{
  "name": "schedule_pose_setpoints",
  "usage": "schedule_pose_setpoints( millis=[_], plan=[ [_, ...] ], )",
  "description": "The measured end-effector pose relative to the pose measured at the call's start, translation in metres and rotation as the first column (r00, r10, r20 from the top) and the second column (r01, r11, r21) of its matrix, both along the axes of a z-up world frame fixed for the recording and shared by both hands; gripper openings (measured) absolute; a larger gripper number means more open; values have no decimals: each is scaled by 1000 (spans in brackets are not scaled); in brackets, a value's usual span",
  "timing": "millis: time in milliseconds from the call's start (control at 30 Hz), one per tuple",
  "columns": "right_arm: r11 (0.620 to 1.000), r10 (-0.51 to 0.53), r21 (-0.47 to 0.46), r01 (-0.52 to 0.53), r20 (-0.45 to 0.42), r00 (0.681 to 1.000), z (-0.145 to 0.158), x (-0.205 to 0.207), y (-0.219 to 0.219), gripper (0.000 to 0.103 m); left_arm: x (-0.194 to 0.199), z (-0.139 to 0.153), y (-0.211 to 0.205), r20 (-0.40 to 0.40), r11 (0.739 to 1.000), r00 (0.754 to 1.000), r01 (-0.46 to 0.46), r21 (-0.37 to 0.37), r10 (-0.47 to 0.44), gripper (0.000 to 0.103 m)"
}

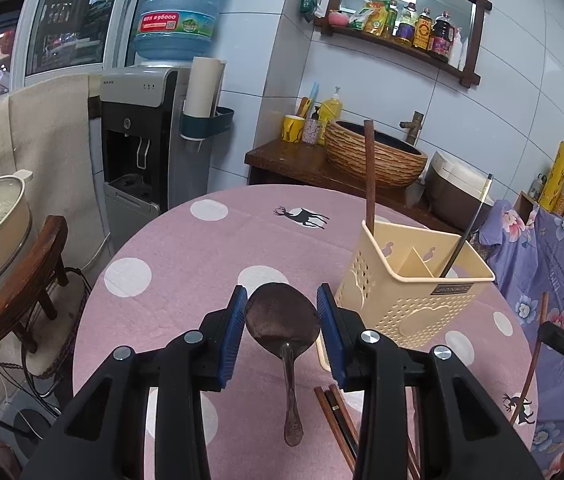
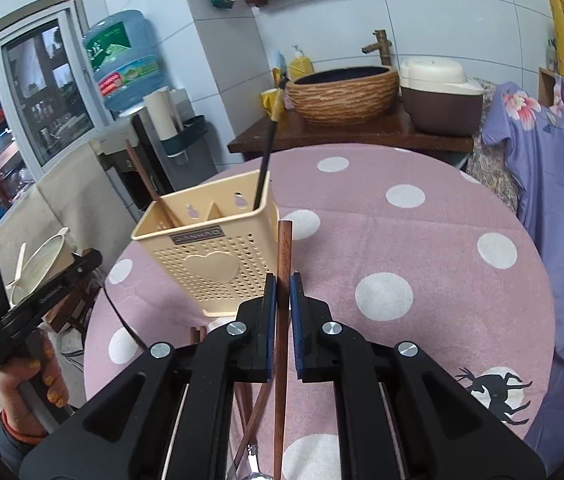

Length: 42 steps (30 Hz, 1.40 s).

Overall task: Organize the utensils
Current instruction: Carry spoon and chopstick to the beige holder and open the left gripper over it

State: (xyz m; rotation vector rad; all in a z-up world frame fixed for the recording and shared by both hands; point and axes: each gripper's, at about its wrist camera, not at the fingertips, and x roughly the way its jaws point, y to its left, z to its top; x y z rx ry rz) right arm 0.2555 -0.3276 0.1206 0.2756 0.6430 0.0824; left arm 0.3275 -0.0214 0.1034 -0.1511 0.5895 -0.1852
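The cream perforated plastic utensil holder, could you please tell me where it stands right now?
The cream perforated plastic utensil holder stands upright on the pink polka-dot tablecloth, right of the left gripper in the left wrist view and front-left of the right gripper.

Left gripper (image 1: pixel 282 314): I see its blue pads part-open, clamped on either edge of a spoon bowl, pointing downward.
Right gripper (image 2: pixel 283 298): my jaws nearly closed, pinching one wooden chopstick.
Left hand (image 2: pixel 31 380): wrapped around its gripper's handle.

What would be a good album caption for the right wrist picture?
Right gripper, jaws clamped on a brown wooden chopstick, raised beside the cream utensil holder on the polka-dot tablecloth.
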Motion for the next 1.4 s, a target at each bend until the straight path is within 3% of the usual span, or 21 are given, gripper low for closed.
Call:
schedule_pose_setpoints(
  millis=[333,800,1033,1233,1400],
  plan=[
    [999,41,1,-41,77,996,31,-24,-3,7,-22,26,8,63,1000,998,15,-9,-15,36],
    [998,66,-16,-65,128,990,70,-31,-4,7,-32,57,6,92,997,994,69,-32,-66,36],
    [993,115,-19,-113,162,980,125,-22,2,7,-28,105,-5,155,991,982,119,-58,-109,36],
    [995,93,-56,-80,289,953,194,-1,16,7,-5,150,-26,226,987,968,130,-95,-106,36],
    [997,19,-83,10,339,941,214,38,27,7,19,152,-52,289,995,956,69,-68,-47,36]
  ],
)
